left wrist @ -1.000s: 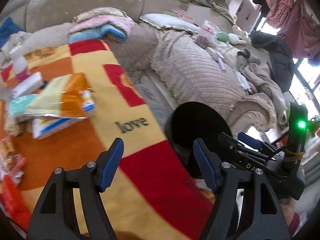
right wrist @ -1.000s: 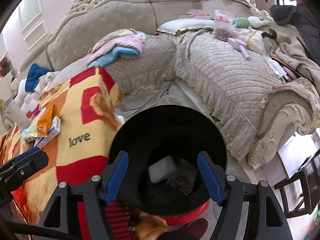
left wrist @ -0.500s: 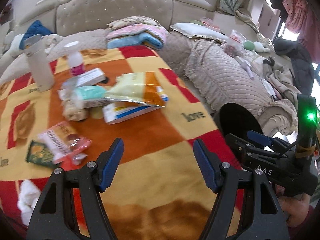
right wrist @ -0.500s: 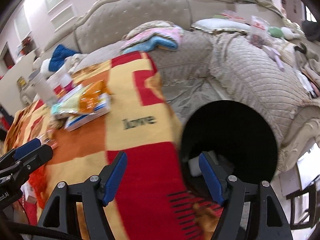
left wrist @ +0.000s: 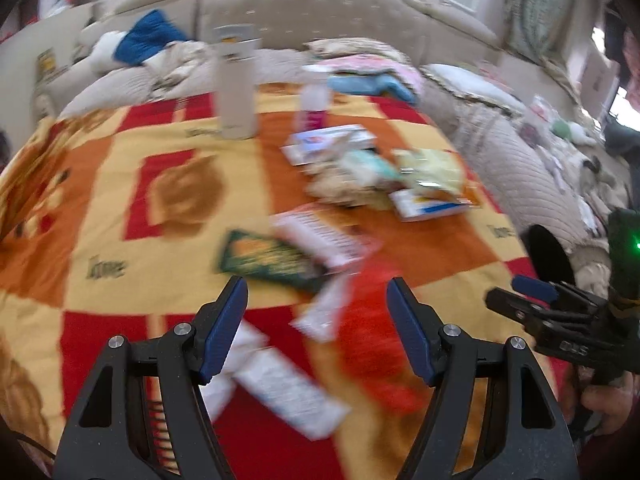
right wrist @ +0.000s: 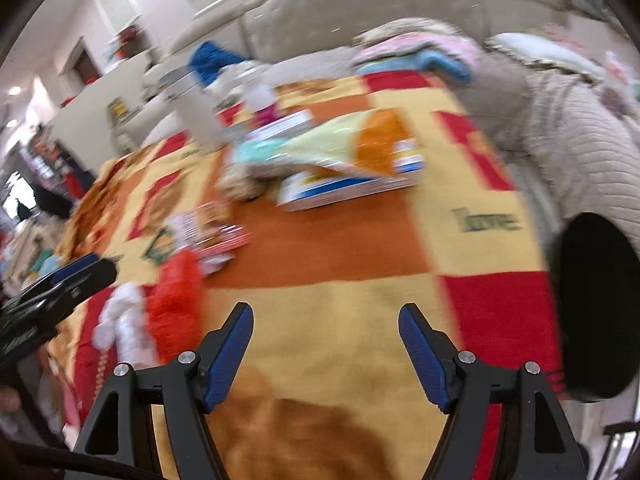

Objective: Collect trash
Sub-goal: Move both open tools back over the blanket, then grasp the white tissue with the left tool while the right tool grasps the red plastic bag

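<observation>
Scattered trash lies on a red, orange and yellow blanket (left wrist: pixel 120 208). My left gripper (left wrist: pixel 316 300) is open and empty above a white wrapper (left wrist: pixel 324 312), beside a red wrapper (left wrist: pixel 372 320) and a green packet (left wrist: pixel 272 260). Farther off is a pile with a yellow-orange snack bag (left wrist: pixel 432 172) on a blue-and-white box (left wrist: pixel 428 206). My right gripper (right wrist: pixel 326 328) is open and empty over bare blanket (right wrist: pixel 340 320); the same snack bag (right wrist: pixel 352 148) and box (right wrist: pixel 340 192) lie ahead of it. The black trash bin (right wrist: pixel 596 304) stands off the blanket's right edge. Both views are motion-blurred.
A tall white bottle (left wrist: pixel 236 84) and a small spray bottle (left wrist: pixel 314 108) stand at the blanket's far side. A beige tufted sofa (left wrist: pixel 320 12) with folded towels (left wrist: pixel 372 76) wraps behind and to the right. A hand (left wrist: pixel 604 404) holds the right gripper (left wrist: pixel 536 292) at the left view's edge.
Both grippers have swung left from the black bin to over the blanket. The bin has slid to the right edge of both views and the trash pile has come into the centre.
</observation>
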`<state>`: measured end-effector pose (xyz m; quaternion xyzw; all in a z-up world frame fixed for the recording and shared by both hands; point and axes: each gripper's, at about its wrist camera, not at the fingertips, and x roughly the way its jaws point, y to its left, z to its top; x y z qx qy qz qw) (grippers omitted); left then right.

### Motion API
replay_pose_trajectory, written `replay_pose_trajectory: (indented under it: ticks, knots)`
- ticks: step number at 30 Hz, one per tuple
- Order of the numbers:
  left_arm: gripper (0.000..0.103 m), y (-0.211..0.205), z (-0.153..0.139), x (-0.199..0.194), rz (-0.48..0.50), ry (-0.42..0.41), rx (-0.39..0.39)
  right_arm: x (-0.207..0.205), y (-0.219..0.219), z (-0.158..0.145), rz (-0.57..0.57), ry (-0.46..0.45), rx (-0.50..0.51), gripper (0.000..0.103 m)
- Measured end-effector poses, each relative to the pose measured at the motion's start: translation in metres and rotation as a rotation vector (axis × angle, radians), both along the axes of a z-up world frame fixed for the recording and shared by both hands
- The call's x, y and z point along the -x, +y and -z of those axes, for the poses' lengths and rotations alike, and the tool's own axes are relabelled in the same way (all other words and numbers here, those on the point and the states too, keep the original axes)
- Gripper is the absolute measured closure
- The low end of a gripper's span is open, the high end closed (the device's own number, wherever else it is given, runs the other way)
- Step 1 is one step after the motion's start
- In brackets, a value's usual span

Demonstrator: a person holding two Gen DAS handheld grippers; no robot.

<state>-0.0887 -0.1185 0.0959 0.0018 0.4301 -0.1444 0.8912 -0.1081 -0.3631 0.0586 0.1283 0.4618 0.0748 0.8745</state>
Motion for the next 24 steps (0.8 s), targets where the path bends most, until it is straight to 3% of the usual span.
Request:
replay_pose_trajectory:
  ticks: [7,14,16,17,19,21,22,24]
  knots:
    - [0.032,0.066,0.014,0.006,-0.083,0.049,0.008,-0.012,0.058,0.006,-0.135,0.032,-0.089,0.030]
    - [0.032,0.082,0.045,0.012,-0.020,0.132,0.029,-0.025,0.103,0.014,-0.237,0.032,-0.097,0.030]
    - [0.032,0.080,0.053,0.009,-0.009,0.147,0.018,-0.026,0.109,0.020,-0.237,0.026,-0.085,0.048]
    - [0.032,0.079,0.059,0.008,-0.009,0.158,0.020,-0.026,0.111,0.024,-0.242,0.028,-0.095,0.061]
    - [0.033,0.077,0.067,0.004,0.007,0.183,0.053,-0.026,0.112,0.028,-0.252,0.029,-0.108,0.062]
    - [0.050,0.076,0.070,0.001,0.015,0.188,0.080,-0.024,0.110,0.027,-0.255,0.009,-0.096,0.065]
    - [0.069,0.076,0.071,0.000,0.015,0.197,0.090,-0.023,0.108,0.025,-0.253,0.004,-0.100,0.065]
    - [0.073,0.078,0.067,-0.002,0.014,0.202,0.122,-0.020,0.098,0.016,-0.243,-0.027,-0.105,0.065]
